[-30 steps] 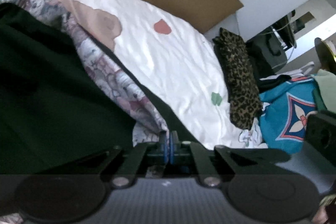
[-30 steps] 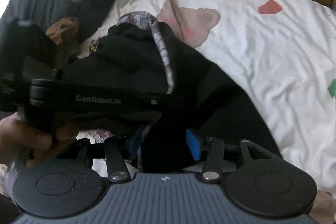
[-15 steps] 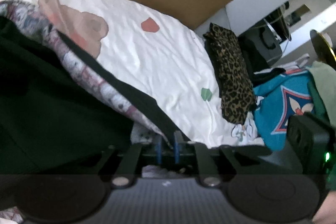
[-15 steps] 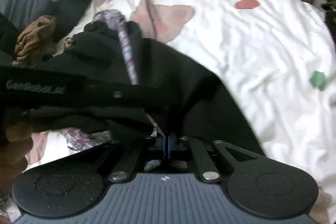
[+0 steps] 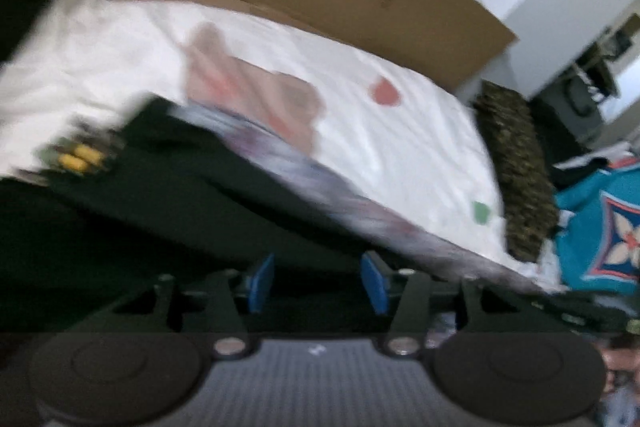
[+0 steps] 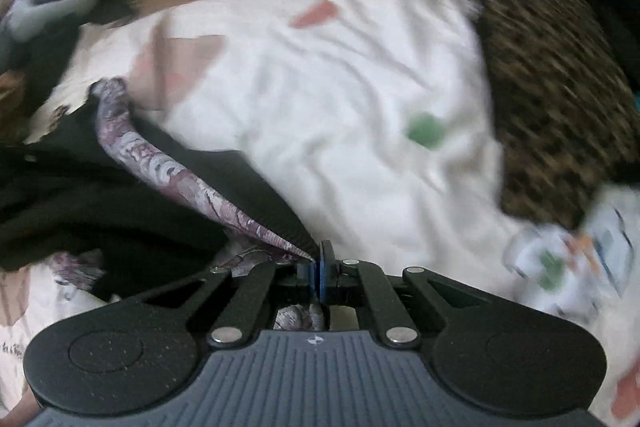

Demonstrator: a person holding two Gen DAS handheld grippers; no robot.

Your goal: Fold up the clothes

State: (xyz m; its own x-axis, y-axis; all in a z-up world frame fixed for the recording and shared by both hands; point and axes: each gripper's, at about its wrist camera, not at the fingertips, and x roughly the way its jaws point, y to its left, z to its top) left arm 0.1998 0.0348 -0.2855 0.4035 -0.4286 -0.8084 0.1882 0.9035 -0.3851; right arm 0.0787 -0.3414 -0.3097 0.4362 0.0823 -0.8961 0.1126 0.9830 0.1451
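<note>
Your right tongs (image 6: 319, 269) pinched the black shirt's (image 6: 120, 195) edge, your left tongs (image 5: 316, 281) were opening, so it could sag and bunch.

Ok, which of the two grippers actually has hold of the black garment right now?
The right gripper: its blue pads are shut on the black garment at its patterned edge. The left gripper is opening, its pads apart and clear of the cloth.

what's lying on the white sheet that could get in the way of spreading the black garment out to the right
Little visible does. The right gripper is shut on the black garment at its patterned edge. The white sheet beside it lies bare up to the leopard-print cloth at its right edge. The left gripper is opening, nothing clamped.
</note>
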